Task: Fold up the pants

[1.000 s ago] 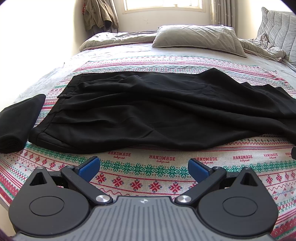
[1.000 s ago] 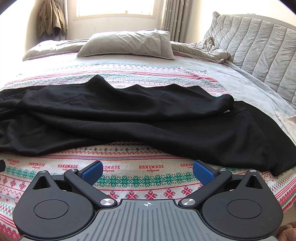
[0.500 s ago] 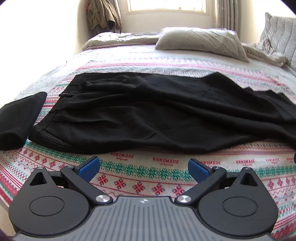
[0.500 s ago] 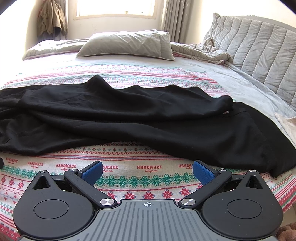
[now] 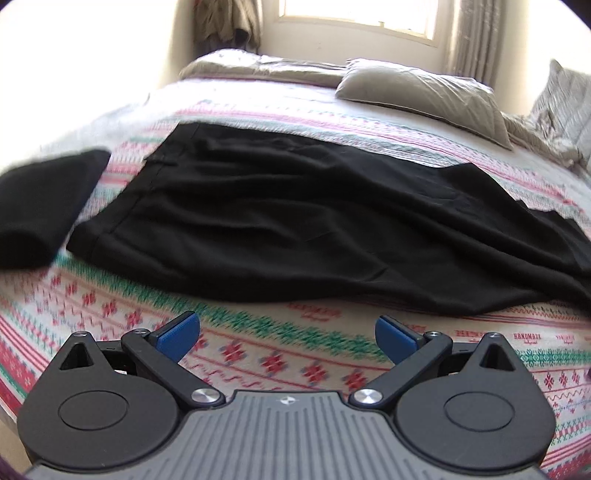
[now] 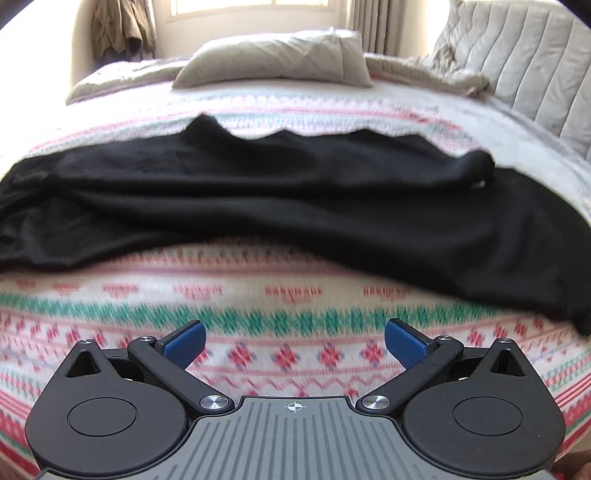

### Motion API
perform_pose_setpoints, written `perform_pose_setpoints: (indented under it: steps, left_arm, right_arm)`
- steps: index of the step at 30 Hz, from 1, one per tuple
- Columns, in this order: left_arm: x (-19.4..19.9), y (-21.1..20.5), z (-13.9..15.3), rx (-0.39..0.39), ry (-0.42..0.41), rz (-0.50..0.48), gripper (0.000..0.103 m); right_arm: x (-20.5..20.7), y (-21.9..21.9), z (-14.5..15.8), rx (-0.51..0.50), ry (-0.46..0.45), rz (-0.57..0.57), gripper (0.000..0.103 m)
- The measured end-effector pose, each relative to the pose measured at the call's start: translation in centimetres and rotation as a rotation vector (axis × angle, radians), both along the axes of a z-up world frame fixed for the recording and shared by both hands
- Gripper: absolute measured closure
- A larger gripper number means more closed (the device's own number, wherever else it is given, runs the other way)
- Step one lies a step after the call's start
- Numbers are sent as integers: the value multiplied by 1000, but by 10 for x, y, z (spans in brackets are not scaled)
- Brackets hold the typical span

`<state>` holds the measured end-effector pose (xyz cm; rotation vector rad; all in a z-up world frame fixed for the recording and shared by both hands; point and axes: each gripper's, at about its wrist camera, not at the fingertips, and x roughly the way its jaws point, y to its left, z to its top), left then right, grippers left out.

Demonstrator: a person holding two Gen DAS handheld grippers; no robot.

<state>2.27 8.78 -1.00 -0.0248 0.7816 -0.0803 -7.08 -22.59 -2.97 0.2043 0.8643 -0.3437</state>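
Black pants (image 5: 295,221) lie spread sideways across the patterned bedspread, waistband (image 5: 107,225) at the left, wrinkled legs running right. In the right wrist view the pants (image 6: 295,206) fill the middle, with the leg ends (image 6: 535,258) at the right, one leg bunched over the other. My left gripper (image 5: 287,334) is open and holds nothing, hovering over the bedspread short of the pants' near edge. Likewise my right gripper (image 6: 293,339) stands open and holds nothing, short of the near leg edge.
A folded black garment (image 5: 40,214) lies left of the waistband. The patterned bedspread (image 6: 288,306) covers the bed. A grey pillow (image 5: 424,96) and rumpled duvet lie at the far side, a padded headboard (image 6: 524,62) at the right, a hanging jacket (image 6: 118,29) by the window.
Both grippers have moved forward and lower toward the pants, so the cloth looks larger. The left view has tilted and swung left. Both grippers stay open.
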Motion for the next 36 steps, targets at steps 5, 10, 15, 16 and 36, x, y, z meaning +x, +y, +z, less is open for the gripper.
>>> perform_pose_setpoints:
  steps: [5,10,15,16,36]
  left_arm:
    - [5,21,-12,-20,51,29,0]
    - [16,38,-18,-39,122,52,0]
    - [30,65,-16,-98,150,37,0]
    - [34,76,-14,-142,149,59,0]
    - [56,149,-35,-519,-18,345,97]
  right_arm:
    - [-11,-13,-11,23,50,16,0]
    - [-21,-42,-6,64,59,-63,0]
    - [-32,-90,-1,153,51,-159,1]
    - [-35,-101,0,156,55,-190,1]
    - [-95,-218,-28,281,-287,-641,82]
